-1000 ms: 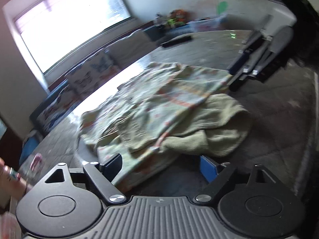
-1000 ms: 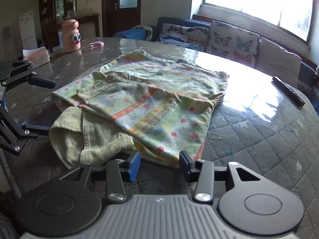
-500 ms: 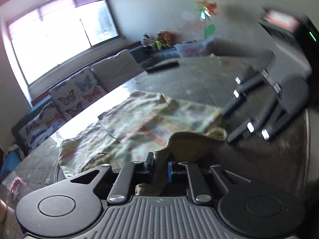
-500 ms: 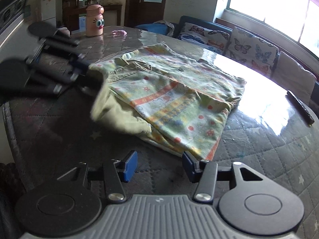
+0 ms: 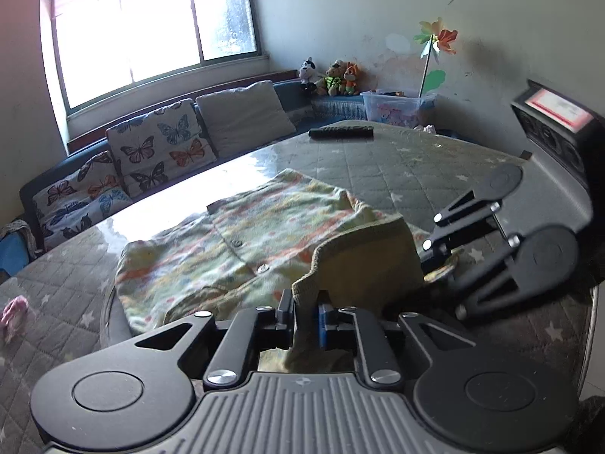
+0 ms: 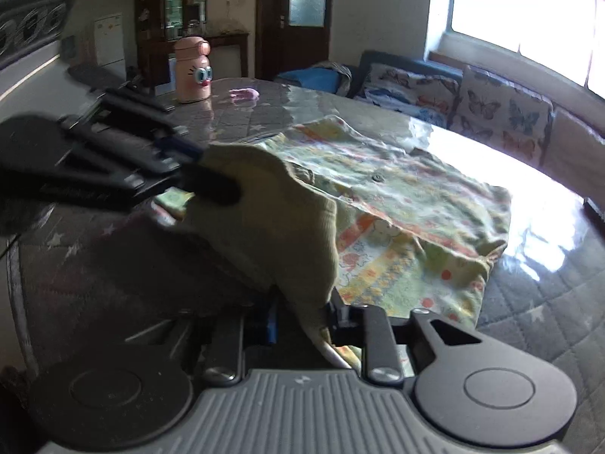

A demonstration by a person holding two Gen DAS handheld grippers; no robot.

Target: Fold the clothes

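A bright window (image 5: 151,26) lights a dark sofa with butterfly-print cushions (image 5: 151,151) at the left. The round quilted grey worktop with pale stars (image 5: 435,162) carries a black remote (image 5: 340,132) at its far edge. On it lies the pastel patterned children's shirt (image 5: 227,249), its olive ribbed hem (image 5: 363,265) lifted off the surface. The left gripper (image 5: 305,316) pinches one hem corner; the right gripper (image 6: 302,317) is pressed onto the other. A pink cartoon-faced bottle (image 6: 192,70) stands beyond.
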